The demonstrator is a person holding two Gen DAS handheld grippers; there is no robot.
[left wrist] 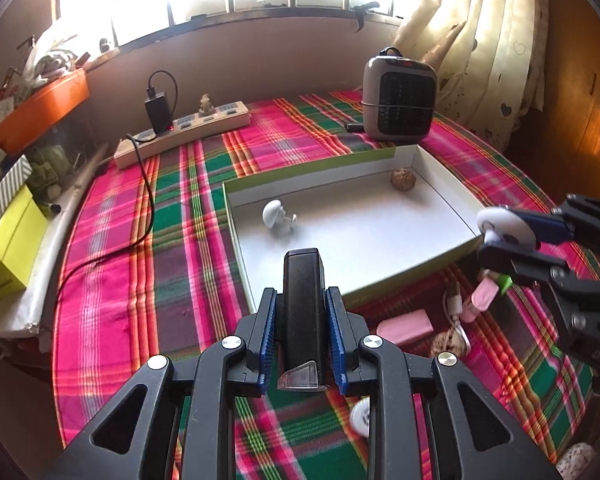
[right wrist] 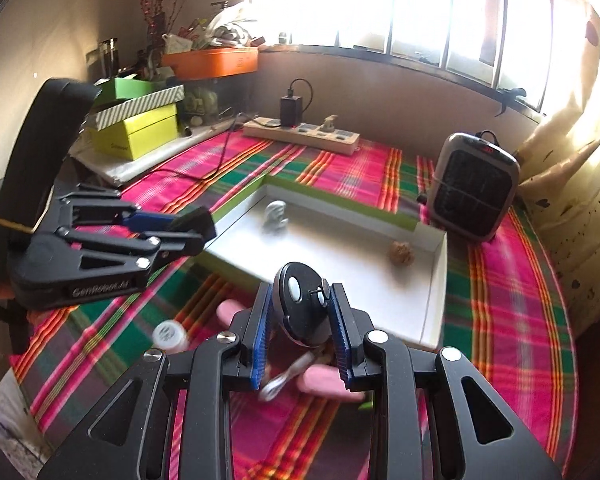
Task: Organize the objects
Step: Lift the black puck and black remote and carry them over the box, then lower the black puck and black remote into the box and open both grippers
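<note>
My left gripper (left wrist: 302,300) is shut on a black oblong device (left wrist: 302,304) and holds it above the near edge of a shallow white box (left wrist: 440,208). In the right wrist view the left gripper (right wrist: 188,228) sits left of the box (right wrist: 436,292). My right gripper (right wrist: 300,312) is shut on a round black-and-white disc (right wrist: 300,304), just short of the box's near wall; the right gripper also shows in the left wrist view (left wrist: 496,236). Inside the box lie a white mushroom figurine (left wrist: 278,216) and a brown walnut (left wrist: 403,179).
On the plaid cloth before the box lie a pink eraser (left wrist: 406,326), a pink USB cable (left wrist: 478,298), a walnut (left wrist: 448,344) and a white cap (right wrist: 168,334). A small heater (left wrist: 398,98) and a power strip (left wrist: 188,128) stand behind the box. Boxes (right wrist: 136,124) stack at left.
</note>
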